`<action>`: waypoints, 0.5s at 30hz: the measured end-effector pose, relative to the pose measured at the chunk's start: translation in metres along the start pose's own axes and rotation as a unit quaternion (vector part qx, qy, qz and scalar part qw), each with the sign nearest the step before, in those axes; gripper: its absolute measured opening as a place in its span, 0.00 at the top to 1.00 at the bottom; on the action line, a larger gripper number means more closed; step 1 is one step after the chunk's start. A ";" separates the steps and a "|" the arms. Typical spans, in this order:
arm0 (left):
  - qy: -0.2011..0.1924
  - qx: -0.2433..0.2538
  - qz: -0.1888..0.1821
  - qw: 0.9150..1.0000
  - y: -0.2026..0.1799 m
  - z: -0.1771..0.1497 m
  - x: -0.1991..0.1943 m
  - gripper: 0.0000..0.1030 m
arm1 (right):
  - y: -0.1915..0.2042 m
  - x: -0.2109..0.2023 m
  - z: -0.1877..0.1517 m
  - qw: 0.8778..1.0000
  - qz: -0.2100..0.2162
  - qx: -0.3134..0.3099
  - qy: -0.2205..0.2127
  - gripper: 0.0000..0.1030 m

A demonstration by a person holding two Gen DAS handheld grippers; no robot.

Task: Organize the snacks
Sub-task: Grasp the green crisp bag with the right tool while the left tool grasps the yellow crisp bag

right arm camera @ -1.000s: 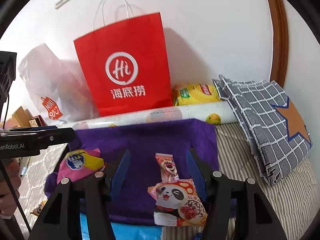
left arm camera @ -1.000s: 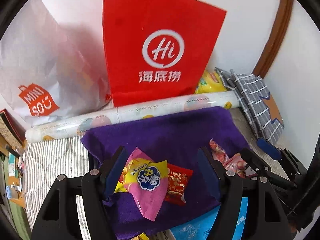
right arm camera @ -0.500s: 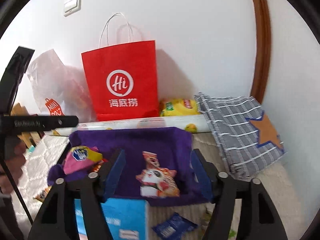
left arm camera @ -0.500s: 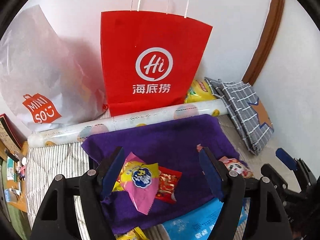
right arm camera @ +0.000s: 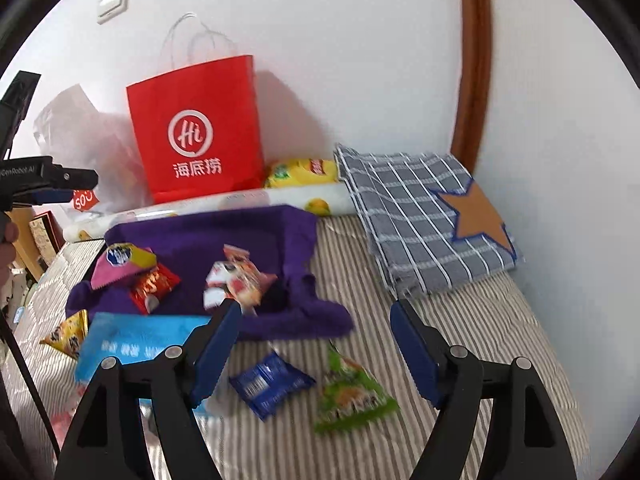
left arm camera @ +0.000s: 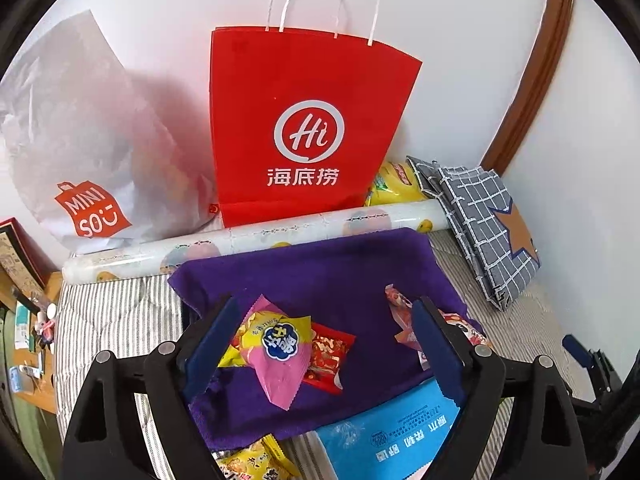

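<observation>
A purple cloth [left arm camera: 320,272] lies on the striped bed and also shows in the right wrist view [right arm camera: 192,236]. On it lie a pink and yellow snack packet [left arm camera: 276,348], a red packet [left arm camera: 328,356] and panda packets [right arm camera: 236,280]. My left gripper [left arm camera: 320,344] is open and empty, hovering above the pink packet. My right gripper [right arm camera: 316,340] is open and empty, above a small blue packet [right arm camera: 268,384] and a green packet [right arm camera: 352,396] on the bed. A light blue pack [right arm camera: 136,344] lies at the cloth's front edge.
A red paper bag [left arm camera: 308,128] stands against the wall, a white plastic bag [left arm camera: 80,152] to its left. A rolled sheet [left arm camera: 256,236] lies behind the cloth. A folded grey checked cloth [right arm camera: 424,216] lies at right. A yellow chip bag [right arm camera: 300,172] sits behind the roll.
Both grippers have pulled back from the purple cloth. The right one has also swung right, bringing the blue and green packets on the bed into view. Both stay open.
</observation>
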State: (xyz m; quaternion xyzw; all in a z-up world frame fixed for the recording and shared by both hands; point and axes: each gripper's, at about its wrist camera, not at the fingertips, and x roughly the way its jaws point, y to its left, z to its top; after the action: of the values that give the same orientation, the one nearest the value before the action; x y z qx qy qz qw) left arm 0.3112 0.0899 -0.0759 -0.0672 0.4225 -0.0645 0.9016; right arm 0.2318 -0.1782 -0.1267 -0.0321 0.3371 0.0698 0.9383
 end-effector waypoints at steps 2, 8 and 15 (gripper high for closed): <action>0.000 0.002 -0.004 1.000 -0.003 0.000 -0.003 0.15 | -0.005 0.000 -0.009 1.000 0.010 0.008 0.008 0.27; -0.004 0.018 0.007 1.000 -0.013 -0.011 -0.013 0.15 | -0.010 0.023 -0.029 0.999 0.004 0.003 0.042 0.27; 0.015 0.011 0.040 0.999 0.006 -0.046 -0.018 0.15 | -0.019 0.062 -0.051 0.997 -0.017 0.010 0.072 0.27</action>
State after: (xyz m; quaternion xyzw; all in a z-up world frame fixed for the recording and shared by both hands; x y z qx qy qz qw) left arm 0.2650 0.0960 -0.0929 -0.0392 0.4373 -0.0344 0.8978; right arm 0.2501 -0.1955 -0.2053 -0.0335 0.4034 0.0485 0.9131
